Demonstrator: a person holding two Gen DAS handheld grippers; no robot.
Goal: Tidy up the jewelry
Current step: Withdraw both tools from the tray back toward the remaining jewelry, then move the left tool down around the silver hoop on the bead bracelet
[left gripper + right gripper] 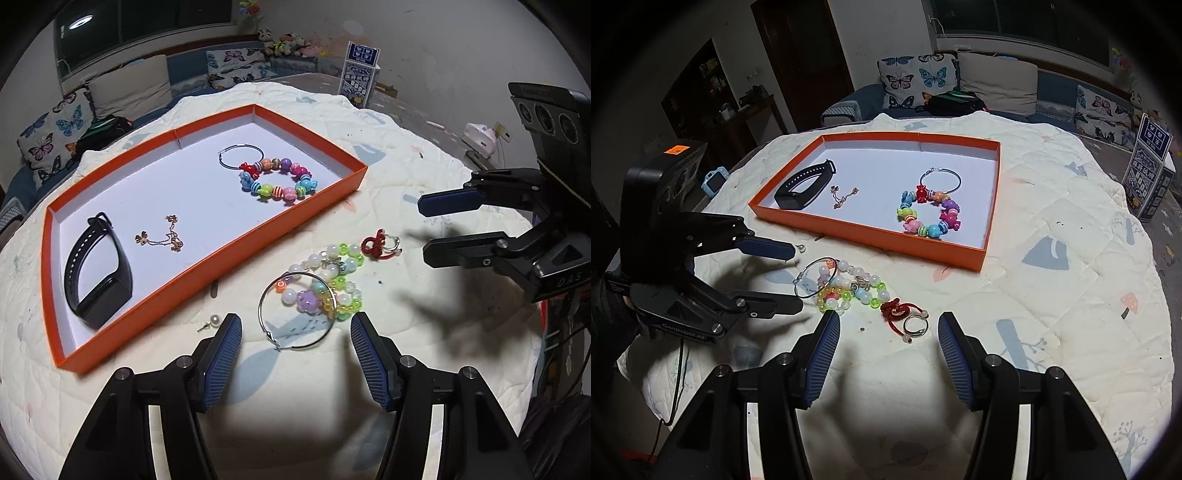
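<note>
Jewelry sorting: we hover our left gripper (296,325), jaws spread and empty, low in frame over the thin, light, springy hoop earring (297,311), best pinched across its wire

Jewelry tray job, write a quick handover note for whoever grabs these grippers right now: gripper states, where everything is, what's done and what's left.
Left gripper: open, empty, hovering over the silver hoop on the quilt.
Right gripper: open, empty, hovering by the red knot ring.
Done, in the orange tray: black fitness band, gold chain, colourful bead bracelet, second hoop.
Left, on the quilt: silver hoop lying partly over the pastel bead bracelet, red knot ring with a small metal ring beside it, pearl stud near the tray's front wall.
</note>
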